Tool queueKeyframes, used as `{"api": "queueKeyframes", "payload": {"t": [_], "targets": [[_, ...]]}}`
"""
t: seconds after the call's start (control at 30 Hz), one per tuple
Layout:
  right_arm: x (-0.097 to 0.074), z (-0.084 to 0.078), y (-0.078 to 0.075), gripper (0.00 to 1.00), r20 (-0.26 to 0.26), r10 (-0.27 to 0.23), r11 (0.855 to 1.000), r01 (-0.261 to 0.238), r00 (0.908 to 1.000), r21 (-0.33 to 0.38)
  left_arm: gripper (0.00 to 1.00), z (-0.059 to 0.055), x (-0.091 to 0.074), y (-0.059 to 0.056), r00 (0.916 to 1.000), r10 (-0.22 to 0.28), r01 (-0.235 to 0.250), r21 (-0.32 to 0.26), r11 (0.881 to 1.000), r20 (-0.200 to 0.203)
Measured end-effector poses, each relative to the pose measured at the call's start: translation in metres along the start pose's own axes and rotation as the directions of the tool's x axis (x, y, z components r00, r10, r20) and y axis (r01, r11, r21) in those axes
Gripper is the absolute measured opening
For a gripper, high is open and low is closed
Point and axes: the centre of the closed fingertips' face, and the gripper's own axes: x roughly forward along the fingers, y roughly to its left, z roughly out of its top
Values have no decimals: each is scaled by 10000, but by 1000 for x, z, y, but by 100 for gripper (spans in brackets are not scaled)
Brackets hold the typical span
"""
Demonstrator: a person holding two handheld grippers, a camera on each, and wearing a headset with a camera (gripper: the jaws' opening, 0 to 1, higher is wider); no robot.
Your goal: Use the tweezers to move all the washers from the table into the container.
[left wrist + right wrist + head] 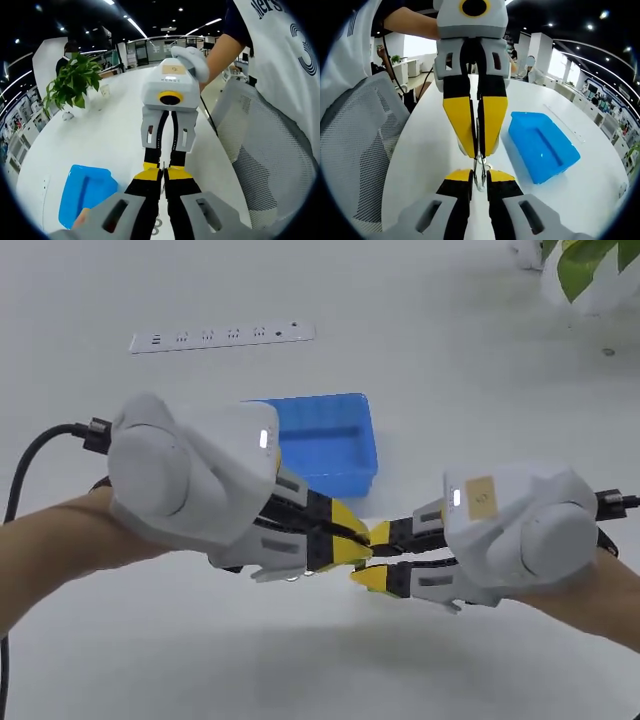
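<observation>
My left gripper (pixel 355 535) and right gripper (pixel 372 557) meet tip to tip just above the white table (pixel 420 360), in front of the blue container (pixel 330 478). Thin metal tweezers (pixel 479 175) run between the two sets of yellow-tipped jaws. In the right gripper view my right gripper (pixel 480 176) is shut on the tweezers' lower end, and the left gripper (pixel 477 150) pinches them from above. The left gripper view shows my left gripper (pixel 163 175) shut, facing the right gripper (pixel 163 162). Small washers (pixel 156 226) lie on the table under the left jaws. The container (pixel 542 142) looks empty.
A white power strip (pixel 222 336) lies at the table's far side. A potted plant (pixel 590 265) stands at the far right corner. A mesh chair (pixel 260 150) and the person's torso are at the near table edge. A black cable (pixel 30 465) trails from the left gripper.
</observation>
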Motion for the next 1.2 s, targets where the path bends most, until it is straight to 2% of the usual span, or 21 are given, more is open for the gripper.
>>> {"api": "queueKeyframes", "payload": {"t": [0.47, 0.9, 1.1, 1.2], "targets": [[2, -6, 1, 12, -48, 35, 9998, -34, 10000, 178, 6, -3, 5, 0, 9999, -115, 115, 0, 9999, -113], [4, -6, 3, 11, -33, 222, 9995, -221, 9997, 240, 6, -3, 4, -2, 9998, -210, 209, -195, 9996, -46], [5, -6, 3, 10, -26, 225, 9993, -224, 9997, 291, 6, -4, 3, -1, 9992, -275, 269, -235, 9994, -280], [5, -6, 2, 10, -83, 179, 9994, -177, 9998, 282, 6, -6, 1, 0, 9978, -252, 247, -97, 9996, -605]]}}
